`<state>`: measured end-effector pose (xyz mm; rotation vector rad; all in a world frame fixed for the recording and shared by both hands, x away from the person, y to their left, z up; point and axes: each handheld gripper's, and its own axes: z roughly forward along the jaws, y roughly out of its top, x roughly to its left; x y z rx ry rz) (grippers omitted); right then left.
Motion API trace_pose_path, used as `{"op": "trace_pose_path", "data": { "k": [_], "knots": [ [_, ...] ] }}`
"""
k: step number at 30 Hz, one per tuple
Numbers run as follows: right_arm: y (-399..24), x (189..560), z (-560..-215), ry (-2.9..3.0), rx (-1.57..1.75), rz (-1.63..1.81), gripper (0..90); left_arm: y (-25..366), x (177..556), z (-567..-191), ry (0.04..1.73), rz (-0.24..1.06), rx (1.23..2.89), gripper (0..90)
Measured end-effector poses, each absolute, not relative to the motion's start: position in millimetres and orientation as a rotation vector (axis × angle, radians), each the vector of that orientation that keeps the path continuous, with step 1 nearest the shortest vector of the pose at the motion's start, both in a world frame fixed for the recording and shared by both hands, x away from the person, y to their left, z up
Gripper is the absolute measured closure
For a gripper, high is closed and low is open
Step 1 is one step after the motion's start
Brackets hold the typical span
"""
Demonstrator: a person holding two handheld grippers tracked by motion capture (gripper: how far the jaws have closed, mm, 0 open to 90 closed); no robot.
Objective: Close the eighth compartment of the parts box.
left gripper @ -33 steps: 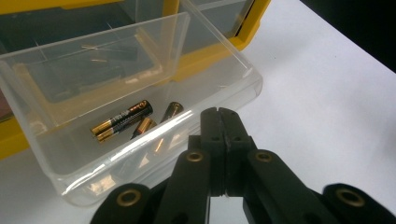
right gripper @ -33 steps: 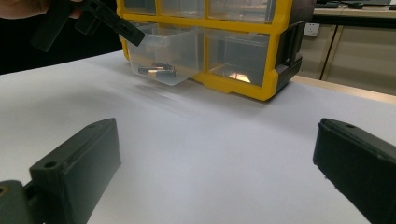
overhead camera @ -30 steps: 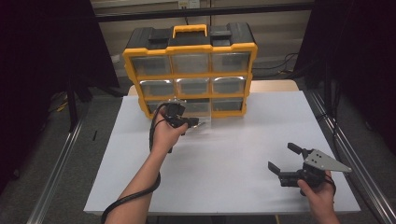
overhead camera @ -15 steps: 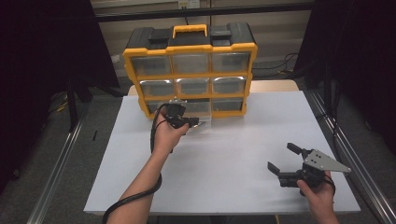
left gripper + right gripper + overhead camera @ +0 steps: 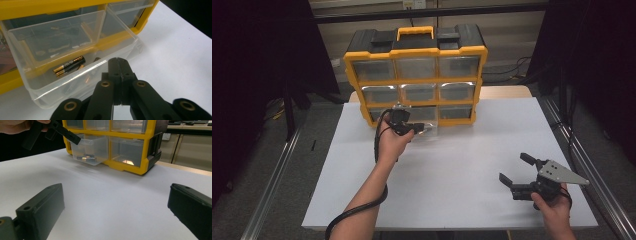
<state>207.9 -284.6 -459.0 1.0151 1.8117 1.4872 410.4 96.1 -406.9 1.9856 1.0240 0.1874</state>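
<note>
The drawer [image 5: 75, 62], clear plastic, stands pulled out of the bottom row of the yellow organizer [image 5: 416, 75], at about 12 o'clock on the white table [image 5: 452, 170]. Batteries [image 5: 69, 65] lie in it; those nearer the front wall are blurred by the plastic and partly cut off by the left gripper [image 5: 119, 65], so their count is unclear. That gripper's jaws are pressed together with nothing between them, tip just at the drawer's front rim; whether it touches the rim cannot be told. The other drawers look cloudy, contents hard to read. The right gripper [image 5: 518, 172] rests at 4 o'clock, well apart, jaws wide and empty, near the table's right edge. Between the two lies bare table, open for moving.
</note>
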Motion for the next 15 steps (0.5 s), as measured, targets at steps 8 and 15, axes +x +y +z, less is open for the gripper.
{"op": "trace_pose_path", "data": {
  "k": [8, 15],
  "knots": [
    [-284.9, 208.5, -459.4, 1.811, 1.013, 1.489, 0.2, 96.6, 414.1, -406.4, 1.042, 0.210, 1.965, 90.0],
    [-284.6, 208.4, -459.3, 1.817, 1.010, 1.488, 0.1, 95.0, 416.3, -406.5, 1.051, 0.221, 1.955, 90.0]
  ]
}}
